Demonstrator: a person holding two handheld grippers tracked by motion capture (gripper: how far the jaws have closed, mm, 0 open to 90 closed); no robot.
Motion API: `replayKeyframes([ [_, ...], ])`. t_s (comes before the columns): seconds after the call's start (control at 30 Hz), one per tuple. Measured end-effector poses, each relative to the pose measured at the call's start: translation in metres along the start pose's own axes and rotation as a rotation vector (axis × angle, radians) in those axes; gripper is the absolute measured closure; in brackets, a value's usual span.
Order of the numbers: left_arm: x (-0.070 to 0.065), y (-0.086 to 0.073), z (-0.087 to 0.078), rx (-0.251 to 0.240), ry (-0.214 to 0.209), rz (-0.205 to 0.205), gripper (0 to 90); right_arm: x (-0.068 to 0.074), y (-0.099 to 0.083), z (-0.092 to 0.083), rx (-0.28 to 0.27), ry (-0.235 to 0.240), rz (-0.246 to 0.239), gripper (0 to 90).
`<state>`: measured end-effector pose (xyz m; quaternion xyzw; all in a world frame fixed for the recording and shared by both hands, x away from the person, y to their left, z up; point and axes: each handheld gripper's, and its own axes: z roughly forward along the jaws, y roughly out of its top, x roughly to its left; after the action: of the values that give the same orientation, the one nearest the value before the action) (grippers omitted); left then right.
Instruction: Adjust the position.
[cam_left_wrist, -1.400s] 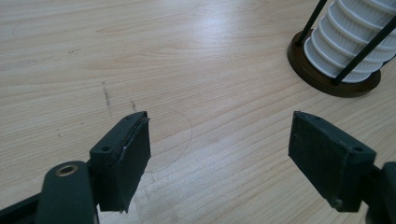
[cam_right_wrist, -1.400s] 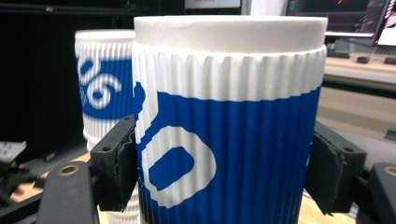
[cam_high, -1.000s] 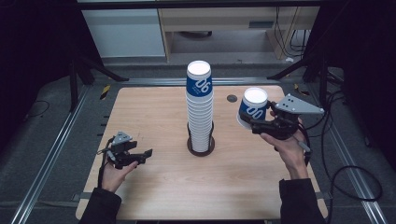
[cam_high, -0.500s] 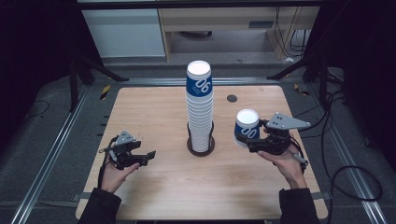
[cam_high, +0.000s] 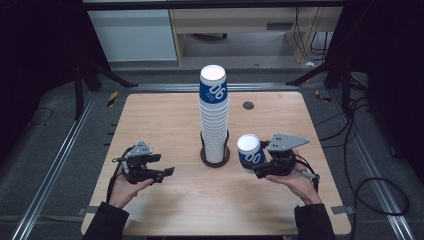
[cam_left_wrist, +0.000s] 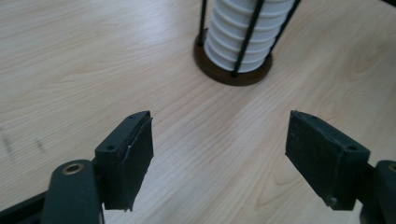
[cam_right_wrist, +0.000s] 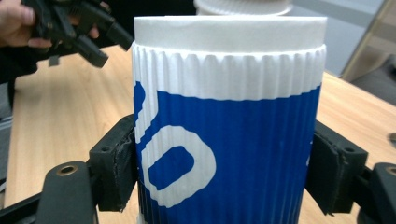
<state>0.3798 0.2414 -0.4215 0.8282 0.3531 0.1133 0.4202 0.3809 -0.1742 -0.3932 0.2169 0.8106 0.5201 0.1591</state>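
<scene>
Cup (cam_right_wrist: 229, 135), ribbed paper, blue and white, sits clamped at mid-wall between the right gripper's (cam_high: 267, 167) jaws, low over the surface (cam_high: 165, 115) beside the stack (cam_high: 214, 115). Likely light, crushable; grip gently. Left gripper (cam_high: 150, 170) is empty, jaws spread wide. Beyond: bare wood, dark room, cables on the floor.

Ribbed paper cup (cam_right_wrist: 229, 126) — matt, pale wood-grain table (cam_left_wrist: 93, 60)

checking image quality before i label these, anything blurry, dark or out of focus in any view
High view: table evenly lit, surroundings very dark. Left gripper view: jaws soft, cup stack fairly sharp. Right gripper view: held cup sharp, left gripper behind it blurred and dim.
</scene>
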Motion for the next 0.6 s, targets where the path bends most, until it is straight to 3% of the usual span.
replayKeyframes([
  [0.23, -0.012, 0.011, 0.0, -0.006, -0.04, 0.04, 23.3, 0.009, -0.001, 0.01, 0.028, 0.038, -0.044, 22.9],
  [0.4, -0.021, 0.024, -0.001, -0.01, -0.067, 0.097, 22.8, 0.012, -0.001, 0.017, 0.046, 0.056, -0.065, 23.0],
  [0.6, -0.029, 0.036, 0.005, -0.002, -0.116, 0.135, 23.0, 0.014, -0.003, 0.026, 0.065, 0.089, -0.083, 23.0],
])
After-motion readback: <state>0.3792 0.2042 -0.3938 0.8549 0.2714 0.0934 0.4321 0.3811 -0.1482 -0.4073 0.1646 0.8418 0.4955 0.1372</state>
